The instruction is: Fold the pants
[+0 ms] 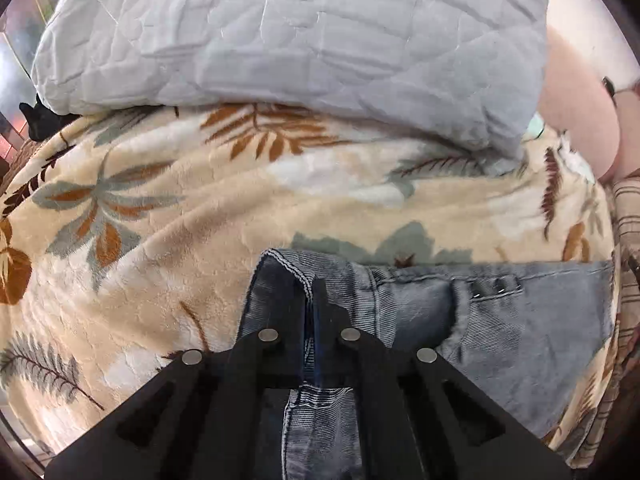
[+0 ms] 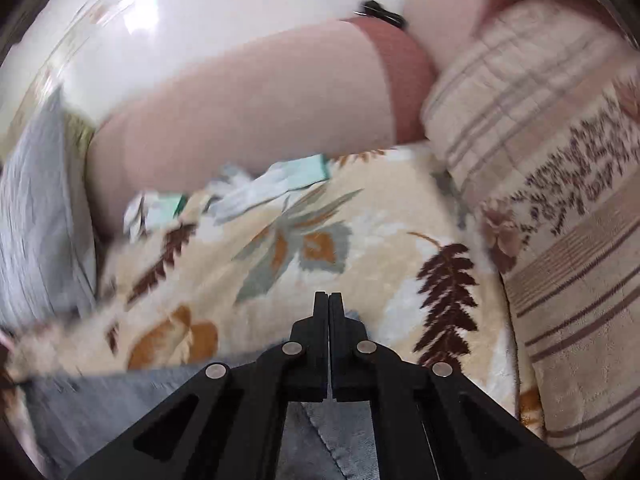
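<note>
On the leaf-print blanket (image 1: 168, 248), both tools pinch the pants (image 1: 520, 320), waistband crosswise.

Faded blue-grey denim pants (image 1: 520, 320) lie on a cream blanket (image 1: 180, 280) printed with rust, brown and grey-green leaves; the quilted pillow (image 1: 280, 32) is pale grey-blue.

Pants (image 1: 520, 320) lying on blanket (image 1: 180, 240) at near edge, quilt (image 1: 280, 40) piled behind on blanket's far side, pillow (image 2: 560, 200) right of blanket, small papers (image 2: 280, 184) on blanket at far edge by headboard (image 2: 240, 112).
</note>
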The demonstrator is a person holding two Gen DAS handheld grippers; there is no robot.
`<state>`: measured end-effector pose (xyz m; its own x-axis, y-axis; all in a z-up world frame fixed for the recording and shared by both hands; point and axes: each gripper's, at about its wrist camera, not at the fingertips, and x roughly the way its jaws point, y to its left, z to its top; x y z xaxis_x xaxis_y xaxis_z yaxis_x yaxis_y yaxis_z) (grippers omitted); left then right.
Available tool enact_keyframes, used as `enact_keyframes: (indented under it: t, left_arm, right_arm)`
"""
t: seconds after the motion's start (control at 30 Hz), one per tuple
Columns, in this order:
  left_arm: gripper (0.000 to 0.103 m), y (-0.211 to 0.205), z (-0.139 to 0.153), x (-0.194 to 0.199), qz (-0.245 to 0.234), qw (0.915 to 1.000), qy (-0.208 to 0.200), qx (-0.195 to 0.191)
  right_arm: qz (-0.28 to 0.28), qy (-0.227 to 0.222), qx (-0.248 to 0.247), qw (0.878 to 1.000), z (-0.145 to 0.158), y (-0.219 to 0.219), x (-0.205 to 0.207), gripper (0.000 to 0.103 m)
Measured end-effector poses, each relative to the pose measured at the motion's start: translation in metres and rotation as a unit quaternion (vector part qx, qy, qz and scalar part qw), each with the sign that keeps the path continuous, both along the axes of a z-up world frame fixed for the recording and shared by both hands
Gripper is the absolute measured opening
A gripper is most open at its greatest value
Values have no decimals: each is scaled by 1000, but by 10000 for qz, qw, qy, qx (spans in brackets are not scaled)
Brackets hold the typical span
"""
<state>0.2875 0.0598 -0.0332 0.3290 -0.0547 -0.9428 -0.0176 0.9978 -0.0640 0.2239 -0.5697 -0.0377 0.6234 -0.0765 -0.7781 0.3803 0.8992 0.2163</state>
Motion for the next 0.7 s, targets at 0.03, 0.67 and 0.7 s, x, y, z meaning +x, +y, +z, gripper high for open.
enact_keyframes:
  t: [0.03, 0.67, 0.7]
  left_arm:
    - [1, 3, -4, 1, 36, 9999, 86, -82]
    - [2, -9, -22, 11, 302, 9976, 169, -602]
    - [2, -8, -23, 13, 338, 9983, 112, -451]
  right_arm:
    - [10, 78, 186, 9998, -4, -6, 2, 2]
    - [588, 561, -222, 9964, -43, 21, 15, 4]
    - [485, 442, -195, 9977, -38, 17, 15, 4]
